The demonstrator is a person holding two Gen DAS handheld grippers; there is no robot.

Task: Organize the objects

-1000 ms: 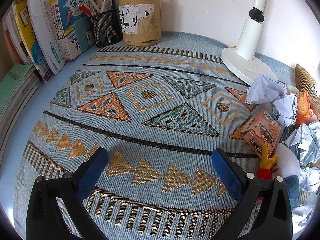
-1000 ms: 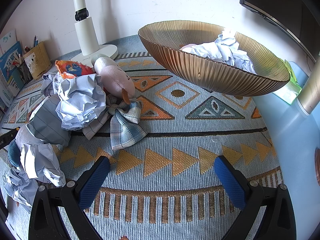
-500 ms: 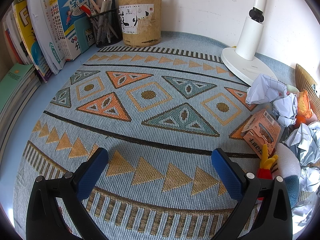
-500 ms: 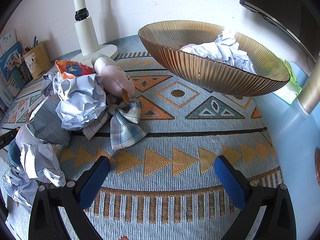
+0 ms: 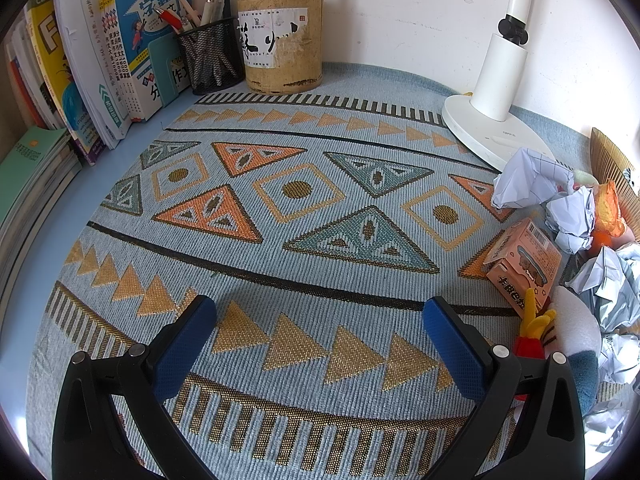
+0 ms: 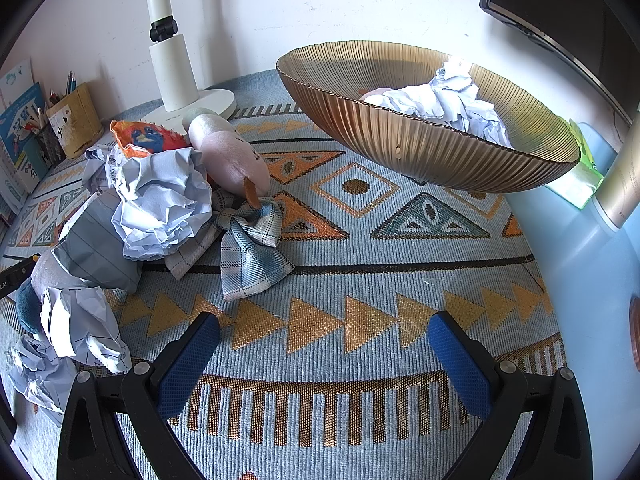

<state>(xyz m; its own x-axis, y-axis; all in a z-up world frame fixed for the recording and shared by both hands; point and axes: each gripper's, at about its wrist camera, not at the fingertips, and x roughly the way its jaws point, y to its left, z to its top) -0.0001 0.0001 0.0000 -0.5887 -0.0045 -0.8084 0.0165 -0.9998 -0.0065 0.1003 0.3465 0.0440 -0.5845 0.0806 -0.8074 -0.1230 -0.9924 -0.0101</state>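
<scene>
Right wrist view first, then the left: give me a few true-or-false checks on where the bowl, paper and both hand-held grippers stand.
1. The amber ribbed bowl already holds crumpled paper. True.
2. The right hand-held gripper is shut on a paper ball. False: its jaws are spread wide over bare mat, holding nothing.
3. The plaid cloth lies on the patterned mat, beside the pink plush toy. True.
4. The left hand-held gripper holds the orange carton. False: it is open and empty; the carton lies on the mat off to its right.
5. The white lamp base stands inside the bowl. False: it stands on the mat near the wall.
</scene>
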